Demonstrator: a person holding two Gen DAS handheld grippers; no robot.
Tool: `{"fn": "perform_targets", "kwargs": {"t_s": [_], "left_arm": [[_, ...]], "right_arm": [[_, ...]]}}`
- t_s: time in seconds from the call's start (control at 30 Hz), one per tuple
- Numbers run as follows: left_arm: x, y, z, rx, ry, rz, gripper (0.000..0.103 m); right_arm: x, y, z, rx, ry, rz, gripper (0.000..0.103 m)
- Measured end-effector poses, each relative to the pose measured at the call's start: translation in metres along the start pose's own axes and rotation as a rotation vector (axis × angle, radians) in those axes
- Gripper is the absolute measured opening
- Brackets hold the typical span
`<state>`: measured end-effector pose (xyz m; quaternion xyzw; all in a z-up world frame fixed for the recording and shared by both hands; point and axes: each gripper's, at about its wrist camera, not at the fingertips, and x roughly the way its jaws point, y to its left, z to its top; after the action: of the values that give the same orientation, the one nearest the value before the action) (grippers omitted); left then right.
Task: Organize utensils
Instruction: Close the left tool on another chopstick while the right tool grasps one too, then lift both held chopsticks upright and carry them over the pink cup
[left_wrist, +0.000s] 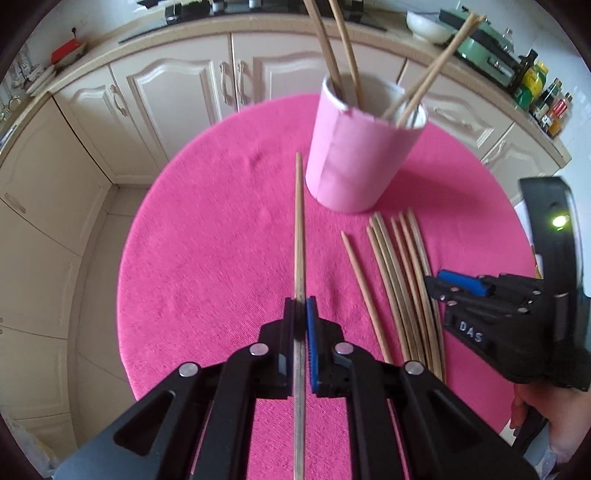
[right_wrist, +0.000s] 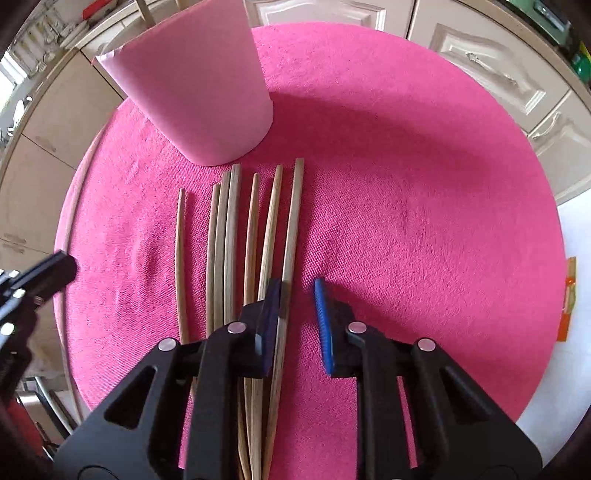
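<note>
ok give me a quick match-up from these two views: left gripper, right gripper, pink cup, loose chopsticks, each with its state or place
Things:
1. left gripper
2. right gripper
3. pink cup
4. loose chopsticks

States:
A. lying side by side on the pink cloth
B. open, fingers low over the row
C. standing upright, with chopsticks leaning inside
D. shut on a single chopstick

Pairs: 1-D, 2-B, 3-C, 4-A
</note>
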<state>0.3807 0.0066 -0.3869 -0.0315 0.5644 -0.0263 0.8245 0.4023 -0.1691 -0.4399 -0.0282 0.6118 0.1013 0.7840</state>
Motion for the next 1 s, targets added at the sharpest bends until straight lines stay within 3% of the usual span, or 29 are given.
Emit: {"fn": "perform_targets", "kwargs": {"t_s": [0.2,0.37,0.67,1.0], "left_arm": [[-0.014,-0.001,0.007,-0.012,-0.072,-0.002,0.007],[-0.027,0.001,0.009,-0.019,-0.130,-0.005,0.007],[-0.060,-0.002,0.020,-0.022,-0.244,-0.045,0.007],[-0.086,-0.020,0.046,-0.014,-0.366,-0.109,0.007]], "right_arm": [[0.000,-0.010,0.001,0.035,-0.003,0.045,0.007],[-0.013,-0.026,-0.006,0.084,-0.048,0.079,0.007],[-0.079,-0.043,-0.010,0.156,-0.257,0.193,0.006],[-0.133,-0.037,0.010,0.153,-0.394,0.258,0.006]]}}
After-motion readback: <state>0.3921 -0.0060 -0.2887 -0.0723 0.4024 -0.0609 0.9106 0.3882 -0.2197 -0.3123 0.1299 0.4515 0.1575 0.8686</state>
